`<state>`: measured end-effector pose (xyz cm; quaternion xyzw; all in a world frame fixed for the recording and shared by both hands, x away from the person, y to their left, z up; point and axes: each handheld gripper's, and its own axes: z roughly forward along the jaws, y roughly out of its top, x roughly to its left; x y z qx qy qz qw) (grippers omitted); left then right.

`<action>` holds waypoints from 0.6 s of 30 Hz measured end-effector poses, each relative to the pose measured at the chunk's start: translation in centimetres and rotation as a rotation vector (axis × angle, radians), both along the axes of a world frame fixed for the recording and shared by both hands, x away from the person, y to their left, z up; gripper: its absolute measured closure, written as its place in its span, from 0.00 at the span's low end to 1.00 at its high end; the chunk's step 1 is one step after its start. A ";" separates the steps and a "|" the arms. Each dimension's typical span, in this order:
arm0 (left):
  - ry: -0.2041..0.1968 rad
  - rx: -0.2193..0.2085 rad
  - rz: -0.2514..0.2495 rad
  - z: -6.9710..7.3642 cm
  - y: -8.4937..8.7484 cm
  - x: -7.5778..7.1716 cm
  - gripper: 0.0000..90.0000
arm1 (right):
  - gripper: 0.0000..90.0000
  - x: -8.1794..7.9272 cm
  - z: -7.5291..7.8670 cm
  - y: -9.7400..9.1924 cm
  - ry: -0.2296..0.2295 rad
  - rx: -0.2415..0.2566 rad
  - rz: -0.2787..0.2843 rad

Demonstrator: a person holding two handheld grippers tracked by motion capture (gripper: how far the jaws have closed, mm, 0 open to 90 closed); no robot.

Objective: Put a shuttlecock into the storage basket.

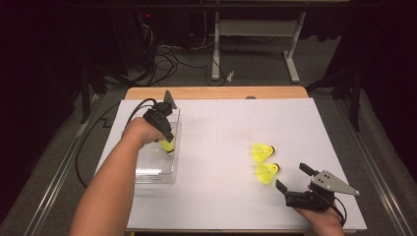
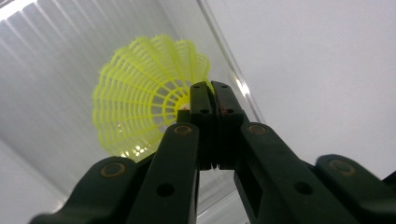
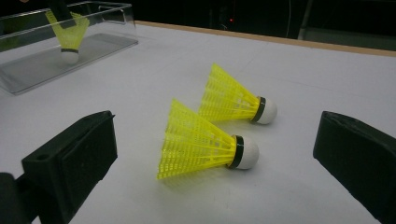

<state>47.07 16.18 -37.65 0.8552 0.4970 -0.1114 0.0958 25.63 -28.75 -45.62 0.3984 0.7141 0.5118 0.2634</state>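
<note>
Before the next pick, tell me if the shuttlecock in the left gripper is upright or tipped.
Upright: the shuttlecock hangs cork-down, skirt up, pinched by the left gripper inside the clear tray.

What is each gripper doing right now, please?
Left gripper: shut on the rim of a yellow shuttlecock, over the clear plastic tray.
Right gripper: open, holding nothing.

So from my end: the clear tray (image 1: 156,173) sits on the left side of the table (image 1: 221,123), and my left gripper (image 1: 168,146) is down inside it, clamped on a shuttlecock (image 1: 167,146) with its cork end pointing at the tray floor. Over on the right, two more shuttlecocks lie on their sides on the table, one (image 1: 262,152) just behind the other (image 1: 267,173), corks pointing right. My right gripper (image 1: 293,178) is near the front one, a bit to its right, jaws spread.
</note>
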 end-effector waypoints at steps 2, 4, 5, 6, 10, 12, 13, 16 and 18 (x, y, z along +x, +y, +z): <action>-0.002 -0.002 0.001 0.0 0.1 0.1 0.99 | 0.00 0.0 0.0 0.0 0.004 0.002 -0.001; -0.007 0.004 0.004 -0.1 0.2 0.2 0.99 | 0.00 0.0 0.0 0.0 0.003 0.002 0.000; -0.009 0.007 0.007 -0.1 0.3 0.2 0.99 | 0.00 0.0 0.0 0.0 0.003 0.002 0.000; -0.009 0.006 0.010 -0.1 0.3 0.2 0.99 | 0.00 0.0 0.0 0.0 0.003 0.001 0.000; -0.014 0.001 0.010 -0.2 0.2 0.3 0.99 | 0.00 0.0 -0.1 0.0 0.006 0.002 0.000; -0.017 0.000 0.007 -0.2 0.2 0.3 0.99 | 0.00 0.0 -0.1 0.0 0.004 0.002 0.000; -0.020 0.000 0.012 -0.2 0.2 0.4 0.99 | 0.00 0.0 -0.1 0.1 0.005 0.002 -0.001; -0.014 -0.007 0.011 -0.3 0.1 0.5 0.99 | 0.00 0.0 -0.1 0.1 0.005 0.001 -0.001; -0.010 -0.005 0.013 -0.3 0.1 0.5 0.99 | 0.00 0.0 -0.1 0.0 0.006 0.001 -0.002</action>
